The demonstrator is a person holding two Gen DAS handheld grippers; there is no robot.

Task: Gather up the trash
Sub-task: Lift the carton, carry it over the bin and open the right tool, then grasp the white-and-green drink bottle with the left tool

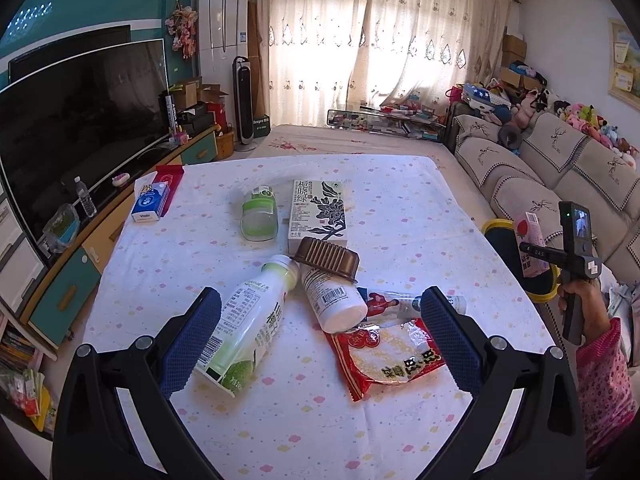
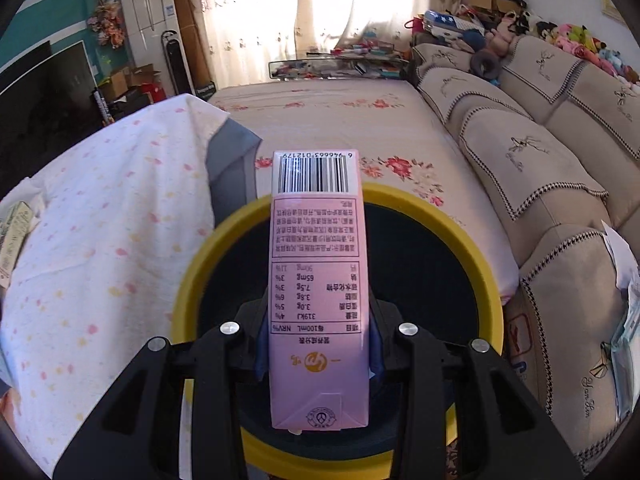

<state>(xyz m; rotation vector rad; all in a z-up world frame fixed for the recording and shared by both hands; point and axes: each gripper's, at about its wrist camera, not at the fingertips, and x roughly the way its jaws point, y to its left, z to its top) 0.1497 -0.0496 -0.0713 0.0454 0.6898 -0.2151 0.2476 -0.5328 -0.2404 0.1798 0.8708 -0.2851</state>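
Observation:
My right gripper (image 2: pixel 318 344) is shut on a pink milk carton (image 2: pixel 318 280) and holds it over the yellow-rimmed bin (image 2: pixel 486 280); the gripper (image 1: pixel 534 254), carton (image 1: pixel 530 236) and bin (image 1: pixel 498 224) also show at the right of the left wrist view. My left gripper (image 1: pixel 320 336) is open and empty above the table (image 1: pixel 280 420). Between and beyond its fingers lie a green-and-white bottle (image 1: pixel 244 324), a white bottle (image 1: pixel 332 300), a red snack bag (image 1: pixel 388 356), a brown plastic tray (image 1: pixel 326 258), a tea box (image 1: pixel 318 212) and a green jar (image 1: pixel 260 216).
A blue tissue pack (image 1: pixel 150 202) lies at the table's far left corner. A TV (image 1: pixel 76 120) and cabinet stand to the left. A sofa (image 2: pixel 560 152) runs along the right, close behind the bin. A flowered mat (image 2: pixel 340 120) lies beyond the table.

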